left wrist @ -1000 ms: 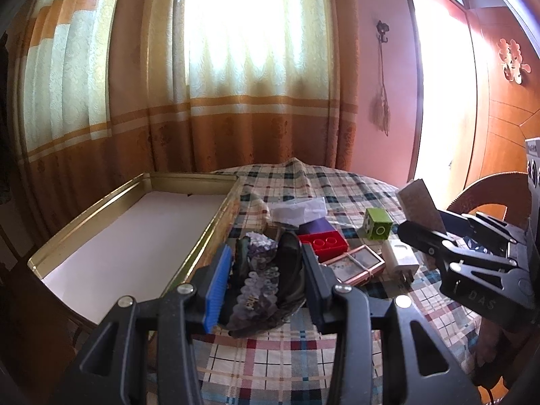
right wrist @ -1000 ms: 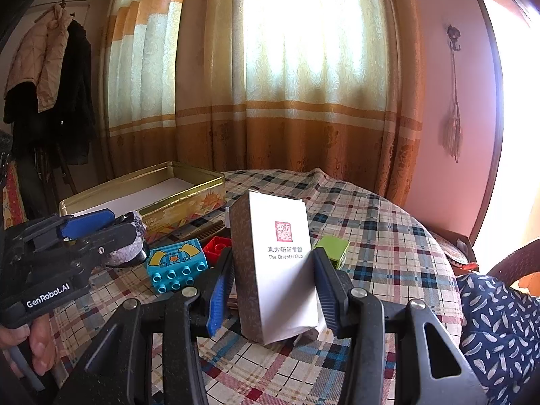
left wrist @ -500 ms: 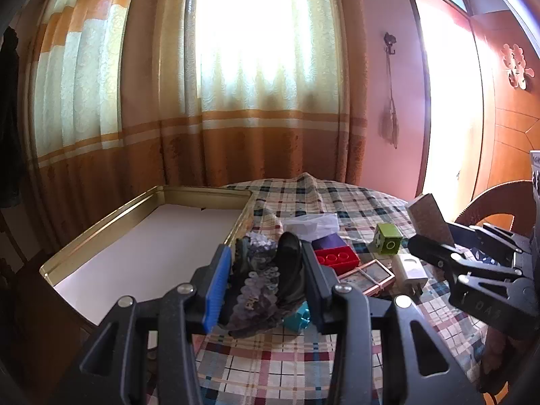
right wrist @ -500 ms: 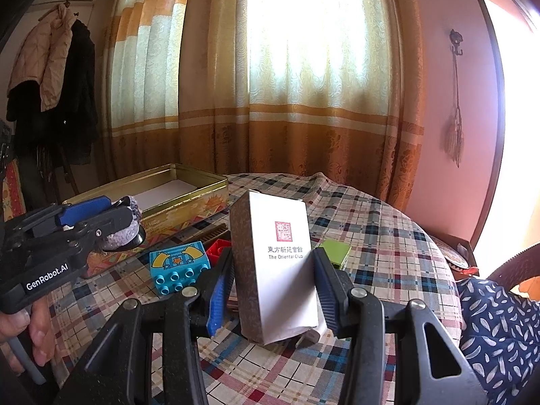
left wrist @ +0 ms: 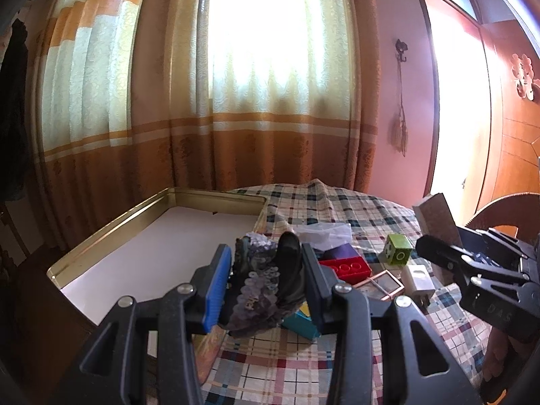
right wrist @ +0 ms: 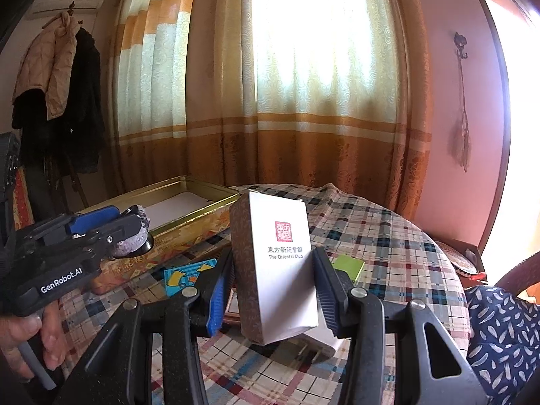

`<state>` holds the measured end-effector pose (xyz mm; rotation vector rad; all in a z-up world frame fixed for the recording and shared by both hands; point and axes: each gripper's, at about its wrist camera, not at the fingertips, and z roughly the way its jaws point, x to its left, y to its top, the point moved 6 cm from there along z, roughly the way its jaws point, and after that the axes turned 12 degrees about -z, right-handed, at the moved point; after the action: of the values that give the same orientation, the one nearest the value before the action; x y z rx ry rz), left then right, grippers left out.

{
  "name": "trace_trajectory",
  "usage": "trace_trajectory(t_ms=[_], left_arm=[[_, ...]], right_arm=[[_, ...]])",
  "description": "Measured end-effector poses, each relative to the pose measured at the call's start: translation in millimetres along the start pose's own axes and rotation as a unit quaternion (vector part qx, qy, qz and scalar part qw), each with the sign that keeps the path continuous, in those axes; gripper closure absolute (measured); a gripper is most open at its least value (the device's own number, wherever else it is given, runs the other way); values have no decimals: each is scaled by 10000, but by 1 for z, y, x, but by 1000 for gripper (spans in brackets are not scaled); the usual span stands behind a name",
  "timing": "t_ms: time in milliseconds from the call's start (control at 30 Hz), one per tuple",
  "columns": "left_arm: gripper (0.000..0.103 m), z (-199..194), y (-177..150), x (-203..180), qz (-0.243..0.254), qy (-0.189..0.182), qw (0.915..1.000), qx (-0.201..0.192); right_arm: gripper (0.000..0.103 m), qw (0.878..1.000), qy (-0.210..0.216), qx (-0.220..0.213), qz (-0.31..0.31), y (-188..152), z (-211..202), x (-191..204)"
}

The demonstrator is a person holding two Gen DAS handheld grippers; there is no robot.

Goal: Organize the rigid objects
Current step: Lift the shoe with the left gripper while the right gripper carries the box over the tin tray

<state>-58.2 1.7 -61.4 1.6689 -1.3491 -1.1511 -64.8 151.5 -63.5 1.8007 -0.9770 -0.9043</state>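
Observation:
My left gripper (left wrist: 266, 270) is shut on a purple crystal rock on a black stand (left wrist: 261, 283) and holds it above the table, beside the near right corner of the gold tin tray (left wrist: 111, 233). The rock also shows in the right wrist view (right wrist: 133, 239). My right gripper (right wrist: 273, 280) is shut on a white and brown patterned box (right wrist: 276, 270) and holds it upright above the checked tablecloth (right wrist: 388, 246). The box also shows in the left wrist view (left wrist: 435, 216).
On the table lie a red brick (left wrist: 347, 265), a green cube (left wrist: 398, 253), a white plug (left wrist: 418, 278), a framed card (left wrist: 381, 281), a clear bag (left wrist: 327, 233) and a teal brick (right wrist: 189, 275). Coats (right wrist: 57, 101) hang at the left.
My left gripper has lifted the rock and moved it left, closer over the tin tray's edge. My right gripper has raised the box slightly.

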Motion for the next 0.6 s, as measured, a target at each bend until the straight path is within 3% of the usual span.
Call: trace_trajectory(t_ms=[600], left_arm=[[63, -2, 14, 20, -70, 327, 9988, -357]], right_arm=[[54, 9995, 103, -264, -99, 21, 4, 19]])
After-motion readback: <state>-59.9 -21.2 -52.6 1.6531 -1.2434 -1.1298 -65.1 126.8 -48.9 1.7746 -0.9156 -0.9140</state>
